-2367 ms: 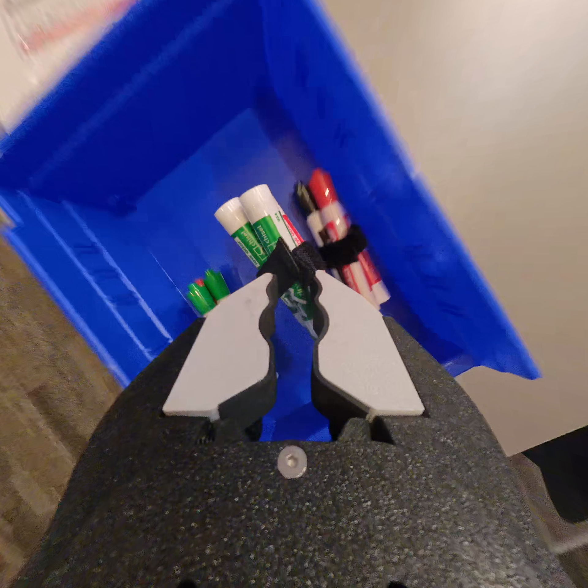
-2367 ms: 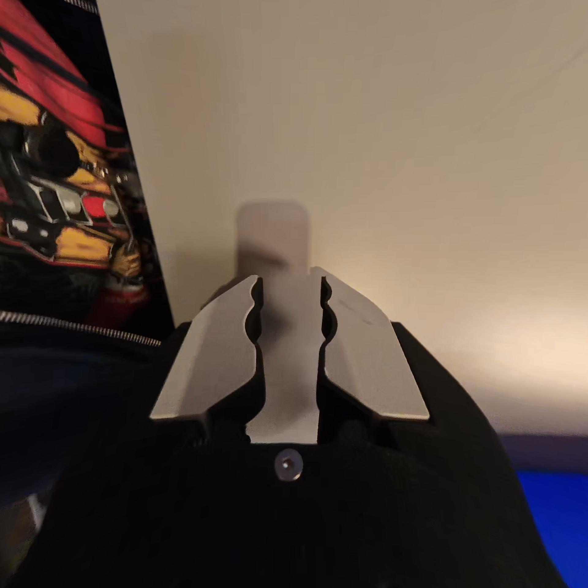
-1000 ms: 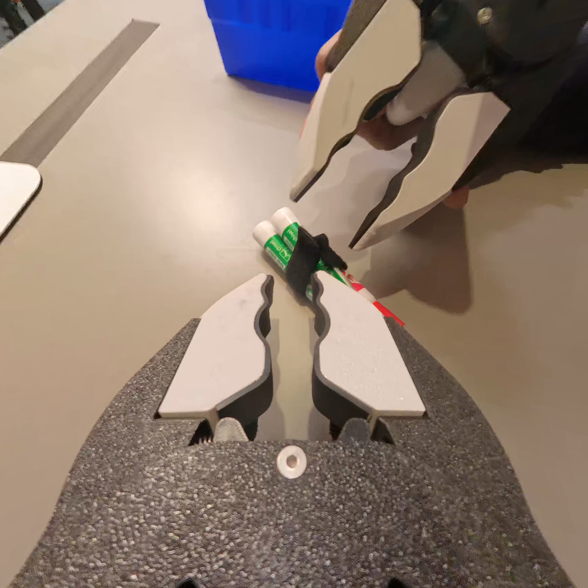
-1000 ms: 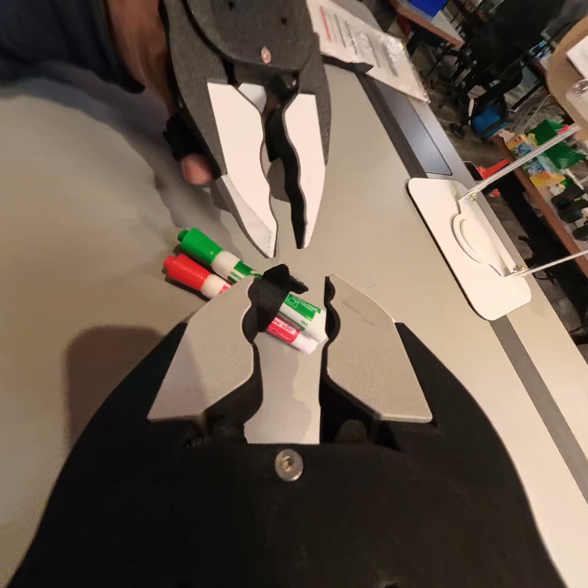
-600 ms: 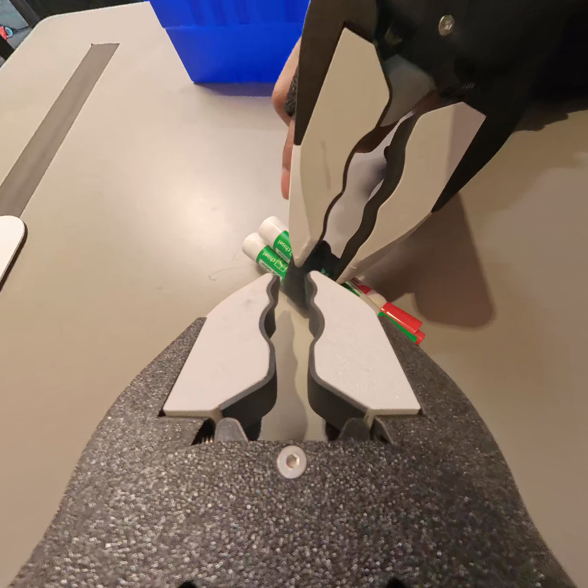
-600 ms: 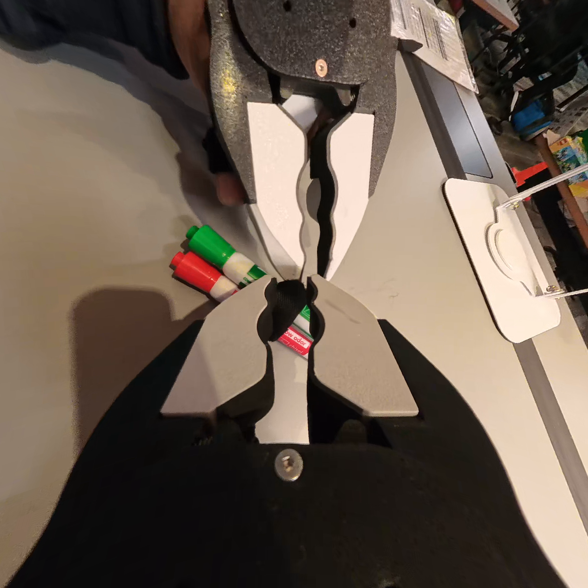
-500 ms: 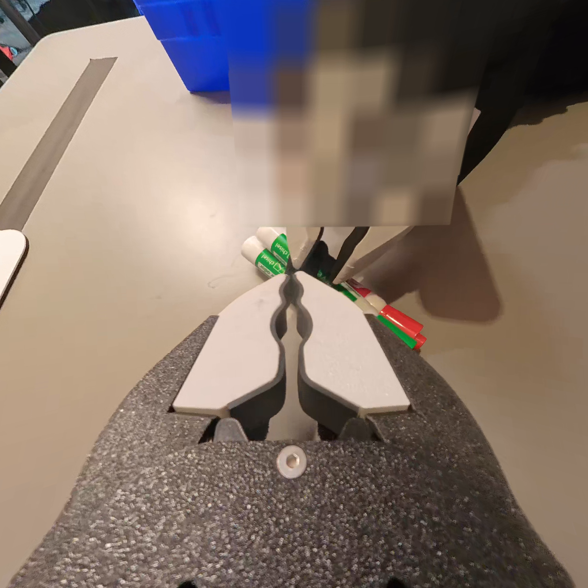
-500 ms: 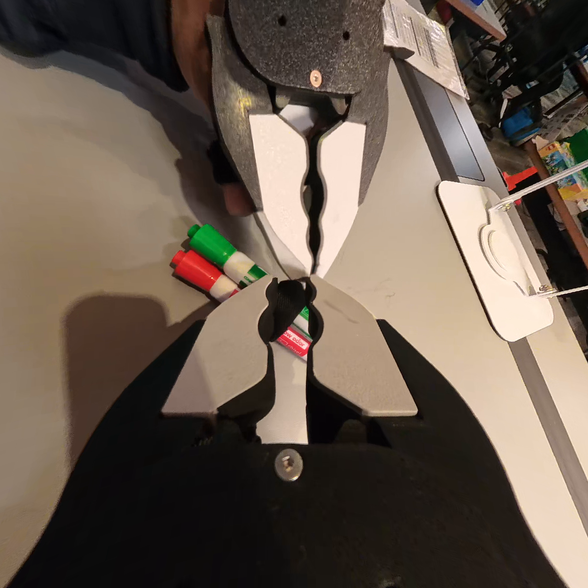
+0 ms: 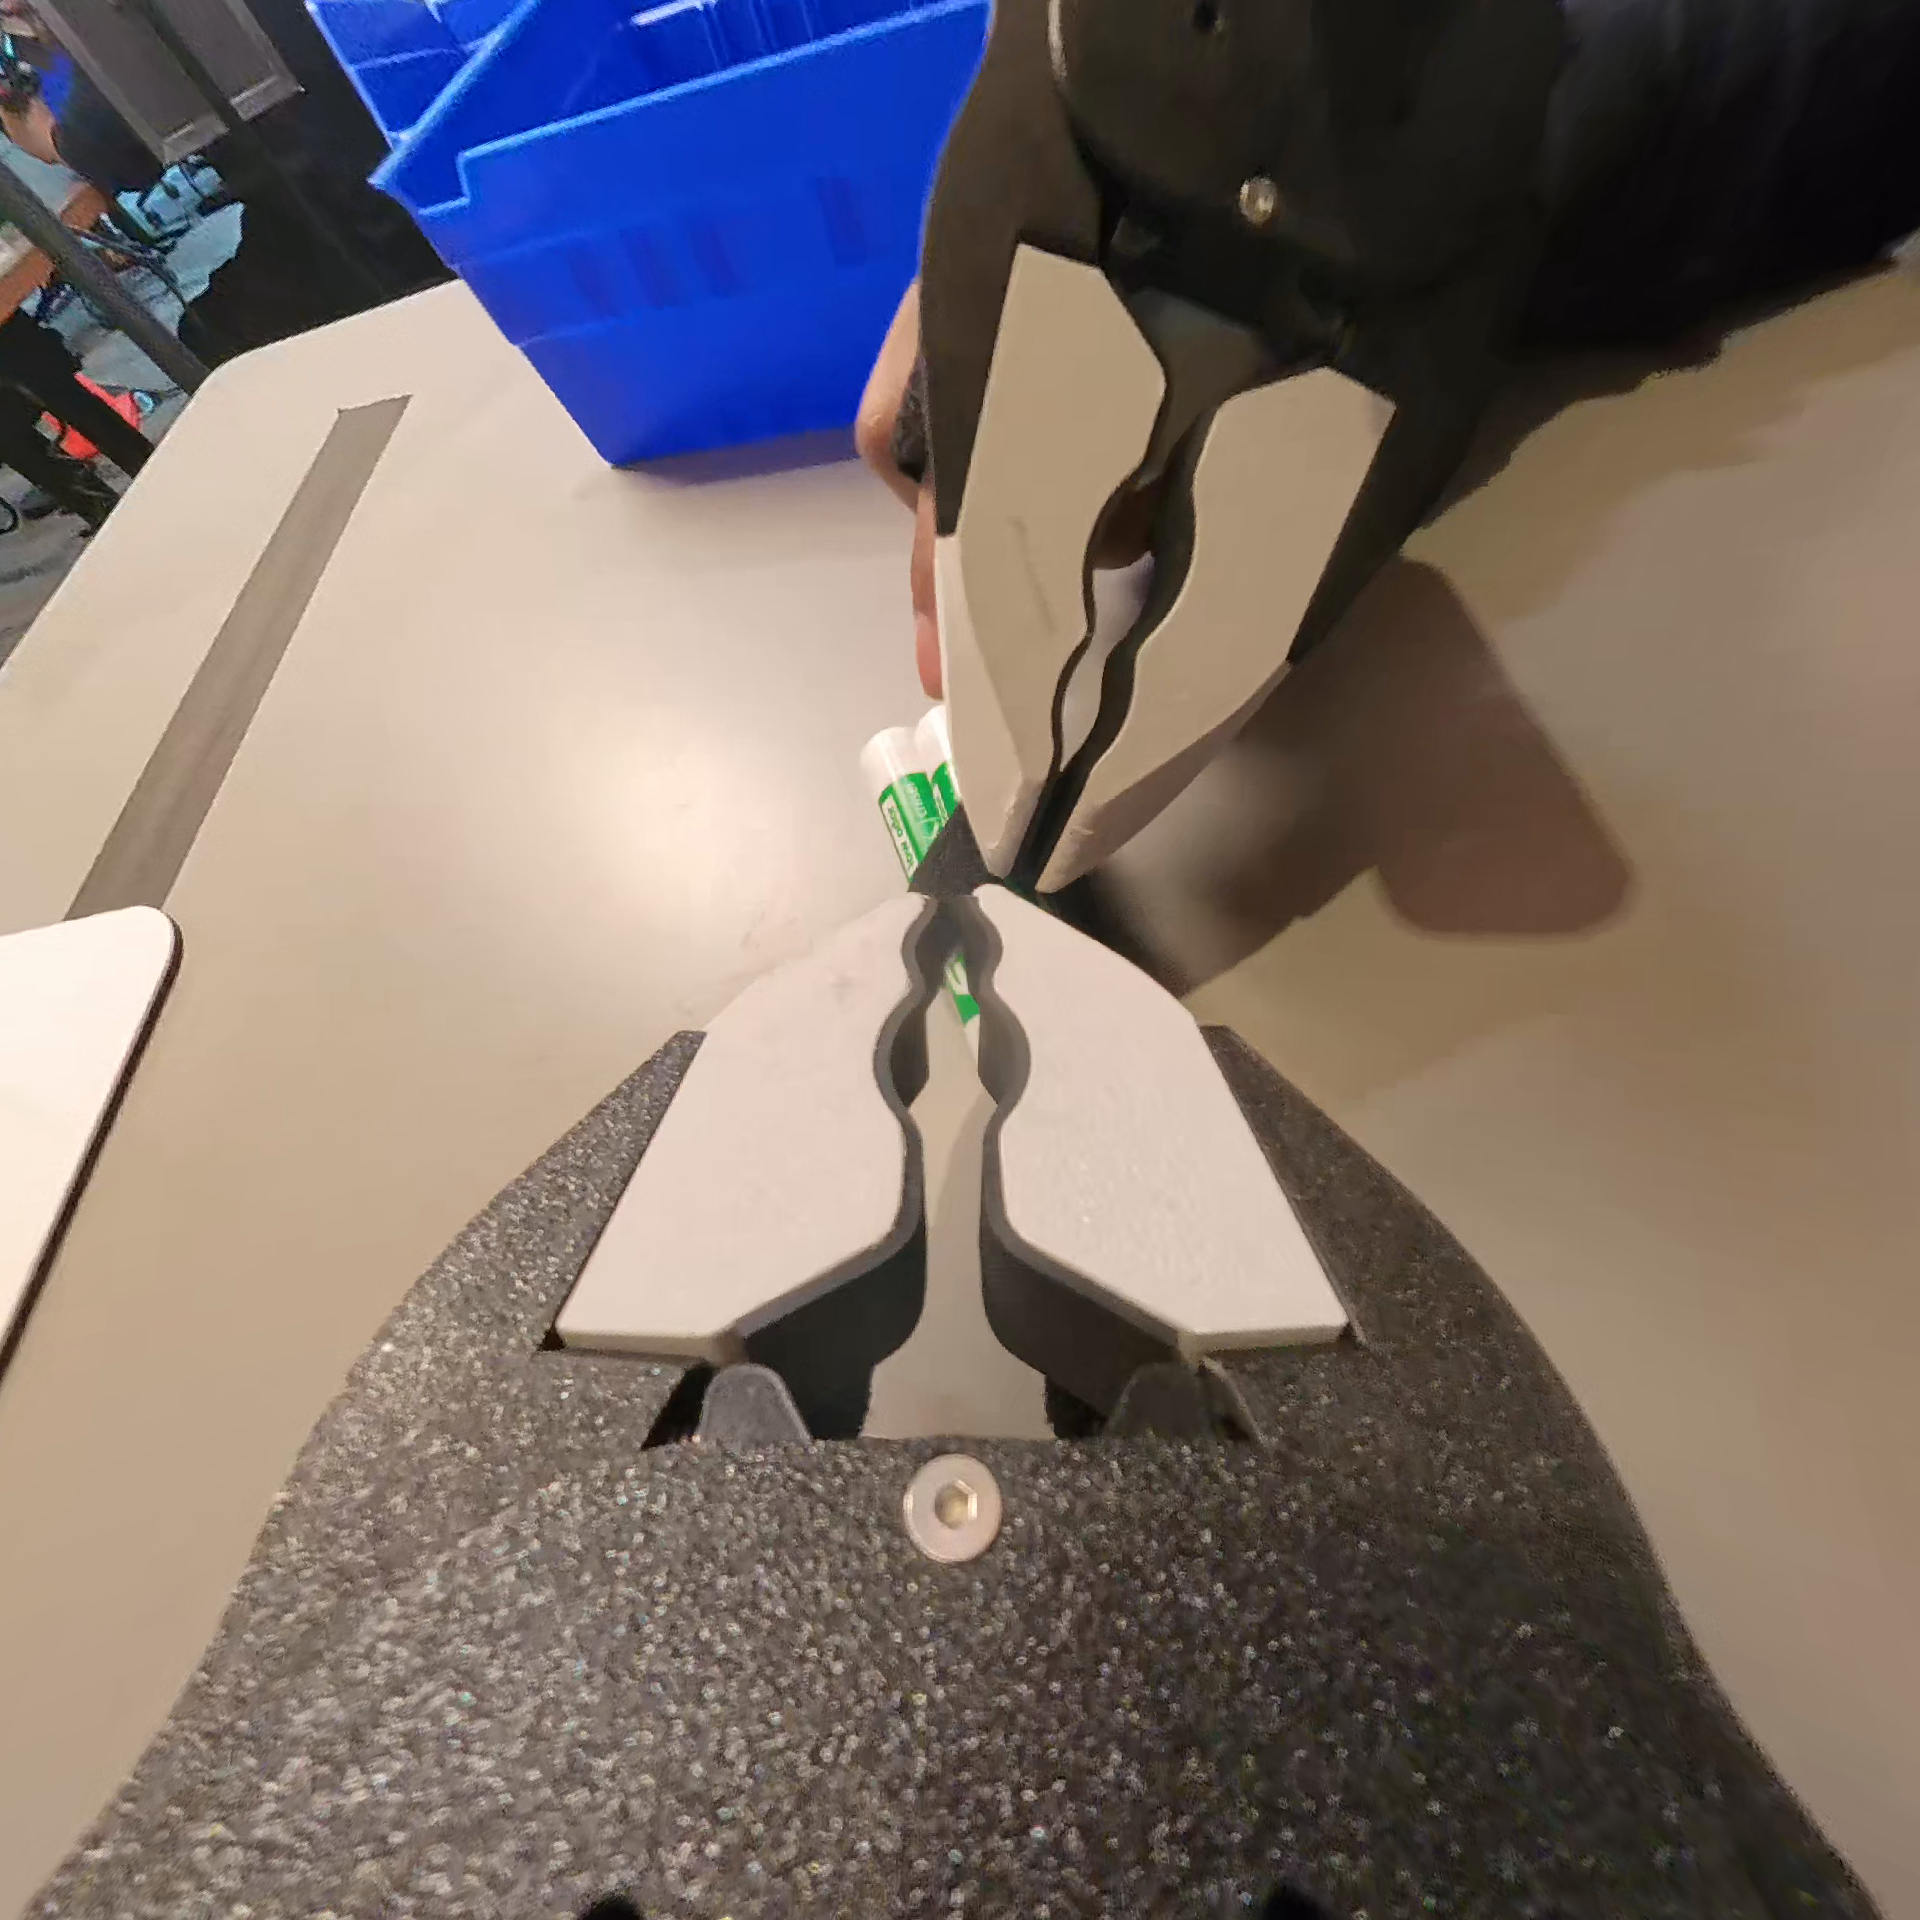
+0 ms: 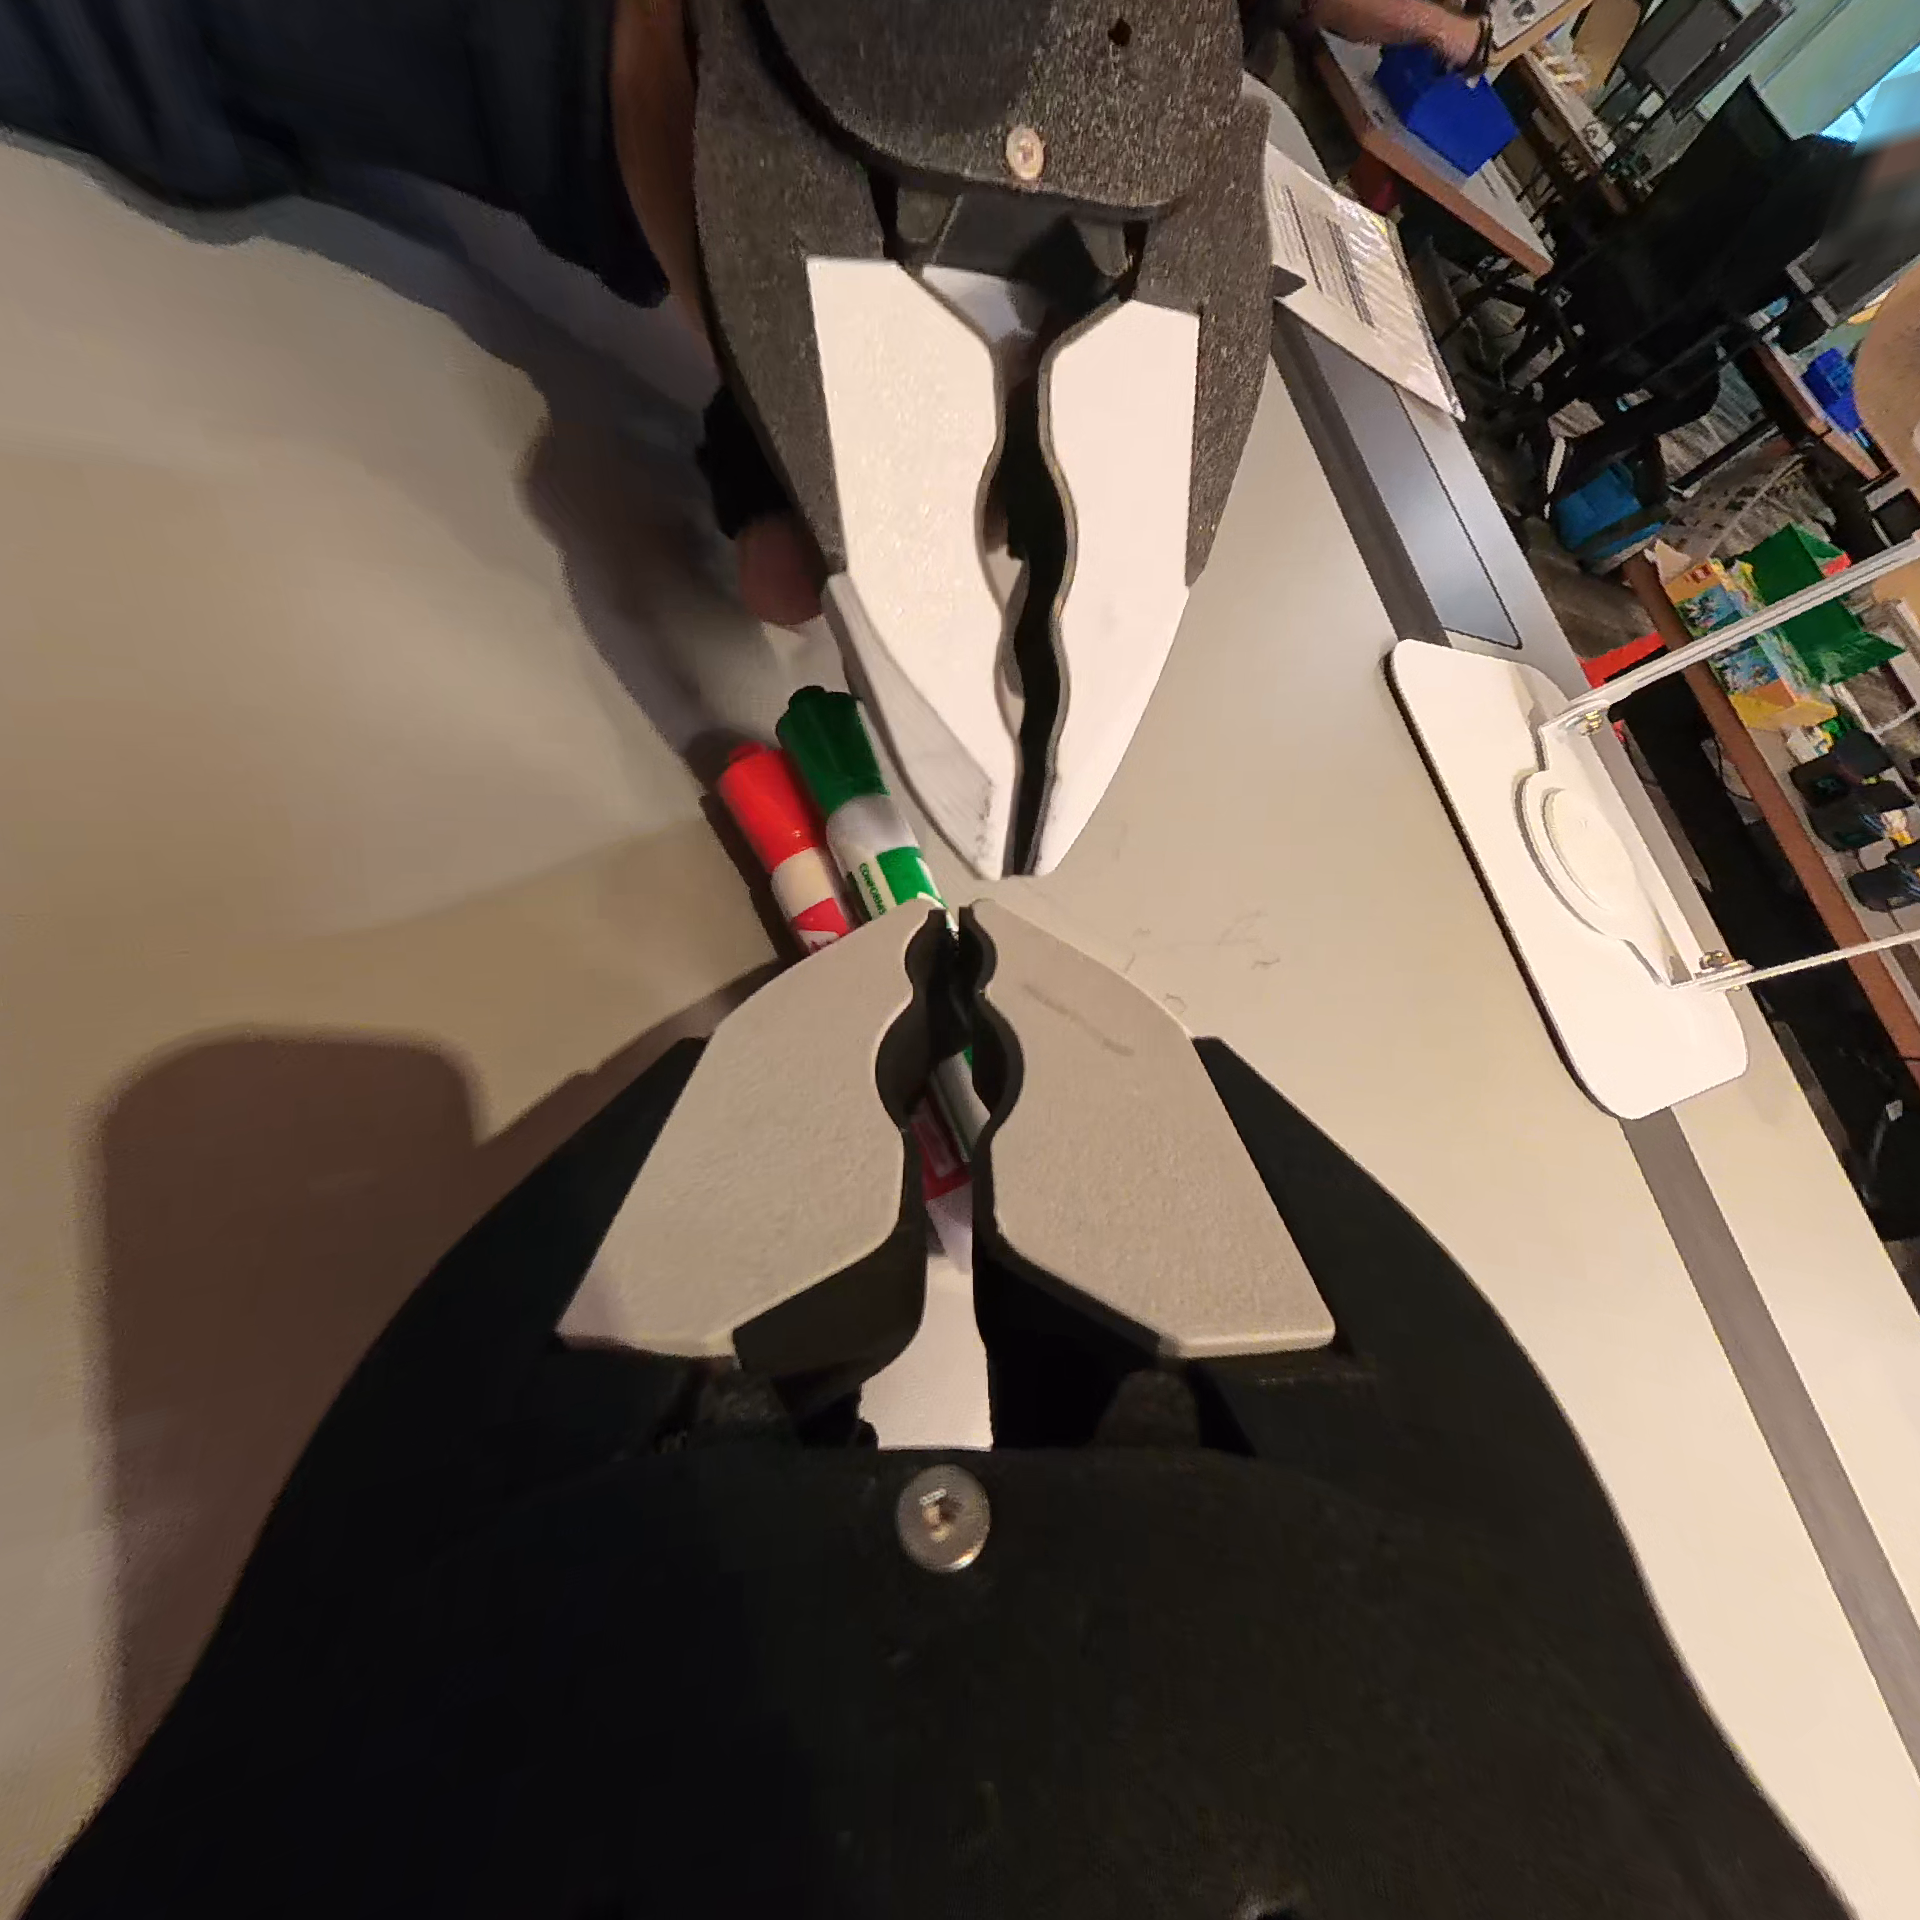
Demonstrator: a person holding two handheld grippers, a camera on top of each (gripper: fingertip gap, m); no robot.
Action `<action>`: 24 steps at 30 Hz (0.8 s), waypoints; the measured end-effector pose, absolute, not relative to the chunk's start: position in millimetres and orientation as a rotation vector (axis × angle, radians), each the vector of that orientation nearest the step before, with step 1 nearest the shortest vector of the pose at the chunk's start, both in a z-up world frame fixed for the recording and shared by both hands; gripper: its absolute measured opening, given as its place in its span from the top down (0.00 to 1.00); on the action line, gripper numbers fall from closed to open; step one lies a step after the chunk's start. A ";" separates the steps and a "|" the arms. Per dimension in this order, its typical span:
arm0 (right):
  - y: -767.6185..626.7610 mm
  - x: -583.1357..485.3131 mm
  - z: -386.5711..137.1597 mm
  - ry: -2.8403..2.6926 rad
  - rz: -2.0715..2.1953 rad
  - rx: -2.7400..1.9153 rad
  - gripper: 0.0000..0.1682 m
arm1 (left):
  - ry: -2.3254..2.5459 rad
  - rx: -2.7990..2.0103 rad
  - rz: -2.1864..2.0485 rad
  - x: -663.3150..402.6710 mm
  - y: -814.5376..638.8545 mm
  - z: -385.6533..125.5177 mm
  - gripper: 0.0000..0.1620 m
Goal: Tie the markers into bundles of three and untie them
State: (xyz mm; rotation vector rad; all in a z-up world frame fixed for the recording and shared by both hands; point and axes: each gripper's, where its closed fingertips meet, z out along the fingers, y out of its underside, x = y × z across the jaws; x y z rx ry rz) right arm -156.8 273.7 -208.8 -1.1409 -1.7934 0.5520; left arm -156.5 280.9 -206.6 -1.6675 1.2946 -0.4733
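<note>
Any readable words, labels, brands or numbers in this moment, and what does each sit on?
Green marker: printed label, wording not transcribed here.
Red marker: printed label, mostly hidden.
Paper sheet: print too small to read.
No writing shows on the black strap or the blue bin.

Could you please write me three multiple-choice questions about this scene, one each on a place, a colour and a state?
1. Where does the marker bundle lie?
A. on the table
B. inside the blue bin
C. on the white plate

2. What colours are the two marker caps seen in the right wrist view?
A. blue and black
B. red and green
C. both red

3. How are the two grippers?
A. both wide open
B. one open, one shut
C. both shut

Answers: 1 A, it rests on the table, apart from the blue bin. 2 B, red beside green. 3 C, left gripper and right gripper pinch the black strap.
</note>
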 end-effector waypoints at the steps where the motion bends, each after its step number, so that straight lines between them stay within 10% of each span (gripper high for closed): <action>1: 272.3 -156.3 -207.9 -1.791 0.557 -1.131 0.99 | 1.322 -1.672 -0.452 -155.2 279.2 -209.5 0.96; 24: 222.1 -160.6 -203.8 -1.878 0.738 -0.935 1.00 | 1.438 -1.694 -0.690 -148.1 243.0 -222.6 0.88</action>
